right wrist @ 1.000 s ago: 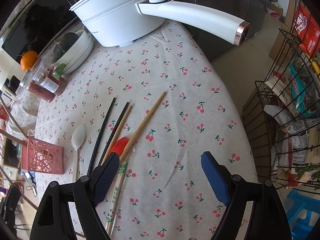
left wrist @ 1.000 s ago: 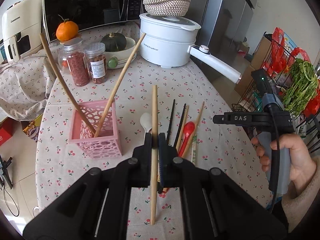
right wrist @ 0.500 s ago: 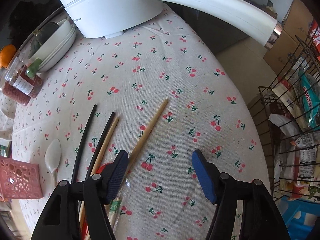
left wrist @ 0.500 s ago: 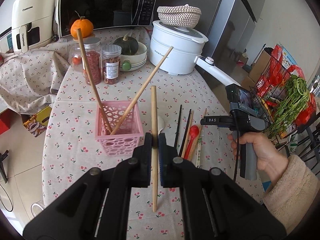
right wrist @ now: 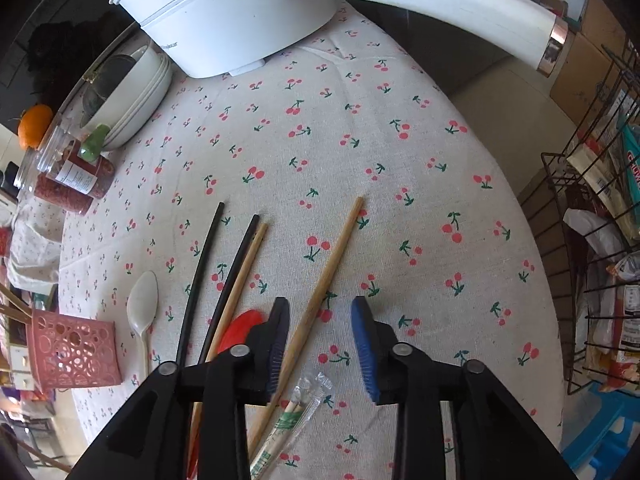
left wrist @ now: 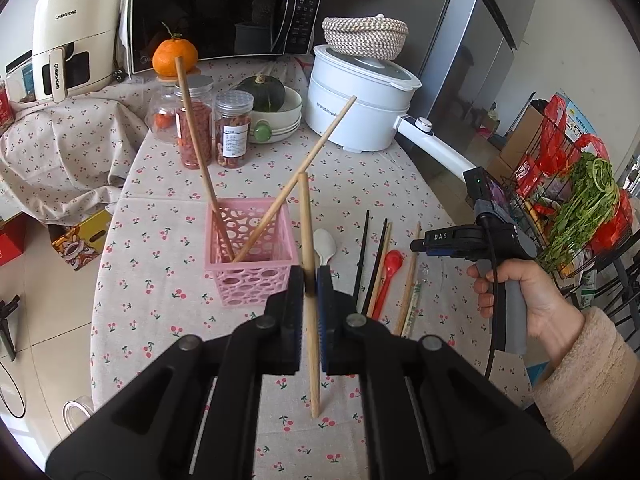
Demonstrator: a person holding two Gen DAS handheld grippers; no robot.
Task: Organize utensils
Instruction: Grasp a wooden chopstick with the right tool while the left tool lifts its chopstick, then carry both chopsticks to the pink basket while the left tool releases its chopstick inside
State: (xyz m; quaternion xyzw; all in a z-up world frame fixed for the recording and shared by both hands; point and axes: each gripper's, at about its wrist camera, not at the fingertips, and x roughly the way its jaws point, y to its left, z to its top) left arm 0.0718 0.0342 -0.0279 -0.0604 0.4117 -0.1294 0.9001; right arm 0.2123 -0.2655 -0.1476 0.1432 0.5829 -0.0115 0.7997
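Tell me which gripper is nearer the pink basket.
Left. The left gripper, clamping a wooden chopstick, is just beside the pink basket; the right gripper is farther, over the loose utensils.

Both wrist views overlook same cherry tablecloth (left wrist: 168,184), right nearer.

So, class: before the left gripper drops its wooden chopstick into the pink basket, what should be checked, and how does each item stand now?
1. Left gripper shut on the wooden chopstick: ok.
2. Chopstick roughly upright: ok.
3. Pink basket standing upright, with room beside its two sticks: ok.
4. Chopstick's lower tip over the basket opening: not ok, it hangs nearer the camera than the basket.
5. Right gripper away from the basket: ok; open, astride a bamboo chopstick on the tablecloth.
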